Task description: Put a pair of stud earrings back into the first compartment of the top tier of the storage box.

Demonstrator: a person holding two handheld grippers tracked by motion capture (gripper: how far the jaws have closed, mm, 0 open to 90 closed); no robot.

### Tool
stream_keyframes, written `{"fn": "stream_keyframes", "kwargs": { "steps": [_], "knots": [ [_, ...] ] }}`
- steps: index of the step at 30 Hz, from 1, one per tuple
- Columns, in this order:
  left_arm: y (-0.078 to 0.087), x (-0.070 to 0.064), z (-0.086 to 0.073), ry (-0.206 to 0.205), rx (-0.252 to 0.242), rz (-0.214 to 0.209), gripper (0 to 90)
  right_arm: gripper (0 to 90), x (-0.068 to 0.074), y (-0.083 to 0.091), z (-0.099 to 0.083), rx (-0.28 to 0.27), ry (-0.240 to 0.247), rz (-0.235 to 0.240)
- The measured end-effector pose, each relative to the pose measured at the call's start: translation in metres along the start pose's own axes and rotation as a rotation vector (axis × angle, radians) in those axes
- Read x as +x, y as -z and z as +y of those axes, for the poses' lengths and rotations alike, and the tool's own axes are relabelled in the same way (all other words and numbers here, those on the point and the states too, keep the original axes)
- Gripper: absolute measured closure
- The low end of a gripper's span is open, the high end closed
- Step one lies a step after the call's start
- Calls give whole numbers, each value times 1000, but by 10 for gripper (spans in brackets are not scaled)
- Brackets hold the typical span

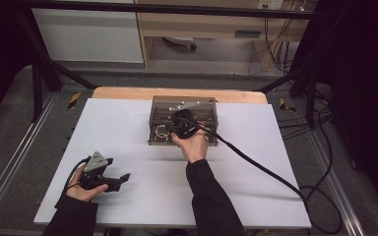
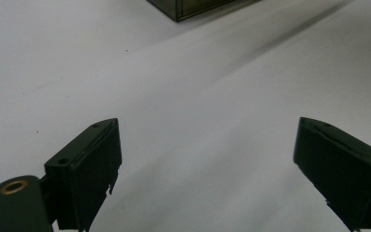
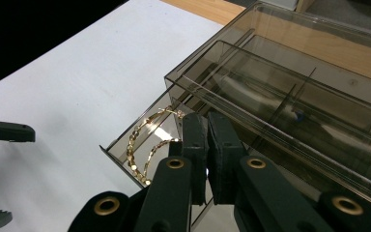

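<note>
Overhead, a person seated at a white table [image 1: 128, 147] works two handheld grippers around a smoked clear plastic organizer box [image 1: 183, 119] standing at the far middle of the tabletop. The right gripper [image 3: 206, 159] has its jaws pressed together at the front edge of the box's lower drawer [image 3: 140, 145], which stands pulled partly out; whether any part of the drawer front is pinched between them cannot be told. A gold chain [image 3: 147, 142] lies coiled inside that open drawer, just left of the jaws. The box's upper divided compartments sit behind. The left gripper [image 2: 205, 169] rests low over bare table near the person's left side, well apart from the box, its jaws spread wide with nothing between them.
</note>
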State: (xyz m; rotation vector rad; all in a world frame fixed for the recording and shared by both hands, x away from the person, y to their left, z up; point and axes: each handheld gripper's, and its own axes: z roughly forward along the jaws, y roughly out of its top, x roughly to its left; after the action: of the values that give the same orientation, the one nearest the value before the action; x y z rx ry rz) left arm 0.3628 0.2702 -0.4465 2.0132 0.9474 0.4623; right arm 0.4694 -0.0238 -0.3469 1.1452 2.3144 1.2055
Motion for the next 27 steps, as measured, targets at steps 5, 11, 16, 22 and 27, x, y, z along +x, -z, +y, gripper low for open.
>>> {"fn": "stream_keyframes", "kwargs": {
  "steps": [5, 11, 16, 22, 27],
  "knots": [
    [0, 0, 0, 0, 0, -1, 98, 868, 0, -6, -1, 5, -4, 2],
    [0, 0, 0, -1, -1, -1, 98, 868, -1, -12, -4, 16, -6, -1],
    [0, 0, 0, 0, -2, -2, 98, 868, -1, -16, -6, 25, -9, -4],
    [1, 0, 0, 1, -5, -3, 98, 868, 0, -22, -9, 42, 4, -4],
    [0, 0, 0, 2, -3, -2, 98, 868, 0, -23, -10, 50, 4, 1]
  ]
}}
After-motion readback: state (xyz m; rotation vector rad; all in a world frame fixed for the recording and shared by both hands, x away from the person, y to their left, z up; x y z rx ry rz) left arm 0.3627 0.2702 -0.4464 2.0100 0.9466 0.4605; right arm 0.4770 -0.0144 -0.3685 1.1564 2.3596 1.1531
